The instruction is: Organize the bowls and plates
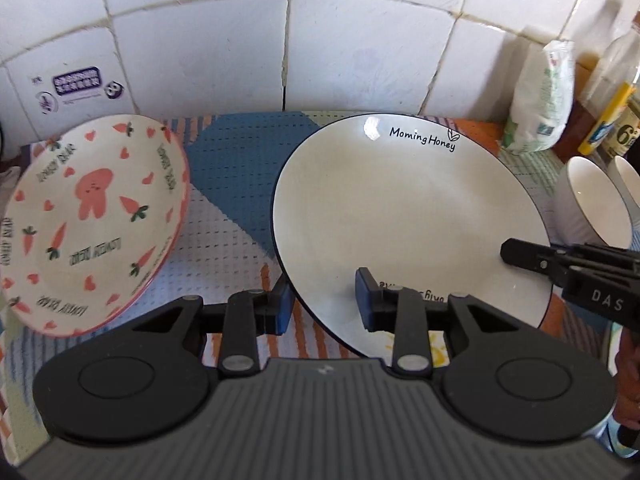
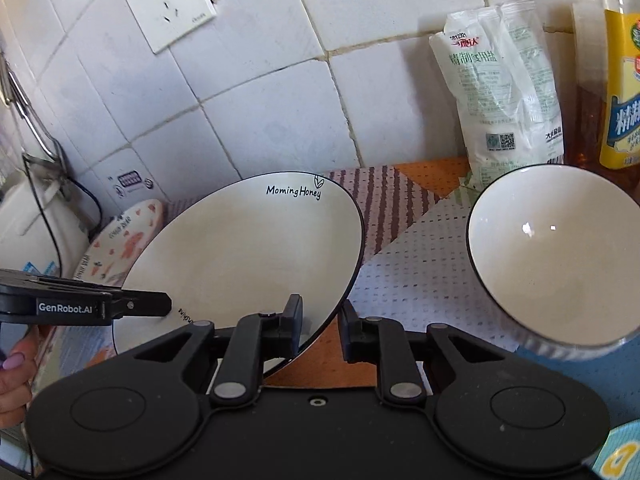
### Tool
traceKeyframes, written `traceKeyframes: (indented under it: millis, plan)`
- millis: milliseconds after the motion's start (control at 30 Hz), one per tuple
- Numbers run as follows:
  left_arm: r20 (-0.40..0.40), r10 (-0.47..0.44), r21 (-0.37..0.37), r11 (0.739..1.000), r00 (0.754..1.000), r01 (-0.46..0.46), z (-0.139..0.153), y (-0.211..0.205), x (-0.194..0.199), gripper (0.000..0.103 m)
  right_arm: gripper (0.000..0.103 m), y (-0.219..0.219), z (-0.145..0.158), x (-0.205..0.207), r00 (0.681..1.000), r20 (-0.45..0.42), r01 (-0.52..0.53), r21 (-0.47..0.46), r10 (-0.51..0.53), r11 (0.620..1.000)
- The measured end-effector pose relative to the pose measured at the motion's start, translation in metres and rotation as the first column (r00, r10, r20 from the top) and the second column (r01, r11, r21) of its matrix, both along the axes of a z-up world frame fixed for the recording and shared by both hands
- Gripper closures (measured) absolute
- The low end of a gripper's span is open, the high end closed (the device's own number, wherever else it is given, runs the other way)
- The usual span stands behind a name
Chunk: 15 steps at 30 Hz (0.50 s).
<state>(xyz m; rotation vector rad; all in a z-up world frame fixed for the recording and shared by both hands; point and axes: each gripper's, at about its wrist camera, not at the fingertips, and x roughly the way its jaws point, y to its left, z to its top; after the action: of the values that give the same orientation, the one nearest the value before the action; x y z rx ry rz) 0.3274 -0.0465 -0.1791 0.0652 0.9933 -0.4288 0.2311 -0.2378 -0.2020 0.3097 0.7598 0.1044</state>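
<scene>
A white plate with a black rim and "Morning Honey" lettering [image 1: 404, 208] lies on the patterned mat; it also shows in the right wrist view [image 2: 240, 256]. My left gripper [image 1: 324, 300] is open, its fingers straddling the plate's near-left rim. My right gripper [image 2: 320, 320] is open, its fingers straddling the plate's near-right rim; it also enters the left wrist view [image 1: 520, 254]. A pink carrot-and-bunny plate [image 1: 92, 216] sits tilted at the left. A white bowl [image 2: 560, 256] stands right of the plate.
The white tiled wall [image 1: 320, 40] stands close behind. A salt bag [image 2: 500, 92] and oil bottles [image 2: 616, 80] stand at the back right. A second white bowl [image 1: 630, 176] is at the right edge. A wall socket [image 2: 168, 4] and a white appliance [image 2: 36, 224] are at the left.
</scene>
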Motion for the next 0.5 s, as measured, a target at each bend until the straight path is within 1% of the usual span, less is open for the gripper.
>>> traceKeyframes:
  millis: [100,167,233,333,400,467,500]
  plan:
    - [-0.014,0.003,-0.023,1.0,1.0,-0.003,-0.006,-0.002,0.01,0.073,0.079,-0.002,-0.001,0.014,0.999,-0.032,0.019,-0.022,-0.019,1.0]
    - [-0.038,0.018,-0.051,0.998,0.999,-0.02,-0.008,-0.001,0.016,0.073,0.079,-0.005,-0.001,0.023,0.998,-0.047,0.027,-0.029,-0.028,0.999]
    - [-0.048,0.015,-0.068,0.998,0.999,-0.018,-0.008,-0.002,0.02,0.073,0.079,-0.007,0.002,0.029,0.998,-0.045,0.047,-0.041,-0.048,0.998]
    - [-0.064,0.03,-0.063,0.997,0.997,-0.034,-0.008,-0.006,0.024,0.072,0.076,-0.001,0.007,0.04,0.996,-0.053,0.064,-0.113,-0.07,0.991]
    - [-0.103,0.057,-0.044,0.997,0.993,-0.062,-0.012,-0.008,0.026,0.072,0.073,0.001,0.006,0.045,0.992,-0.087,0.079,-0.12,-0.089,0.99]
    - [-0.117,0.081,-0.03,0.996,0.99,-0.085,-0.013,-0.006,0.023,0.066,0.072,0.005,0.005,0.045,0.986,-0.122,0.097,-0.135,-0.113,0.986]
    - [-0.11,0.09,-0.014,0.996,0.99,-0.093,-0.011,-0.005,0.02,0.064,0.07,0.008,0.005,0.042,0.984,-0.132,0.1,-0.149,-0.12,0.984]
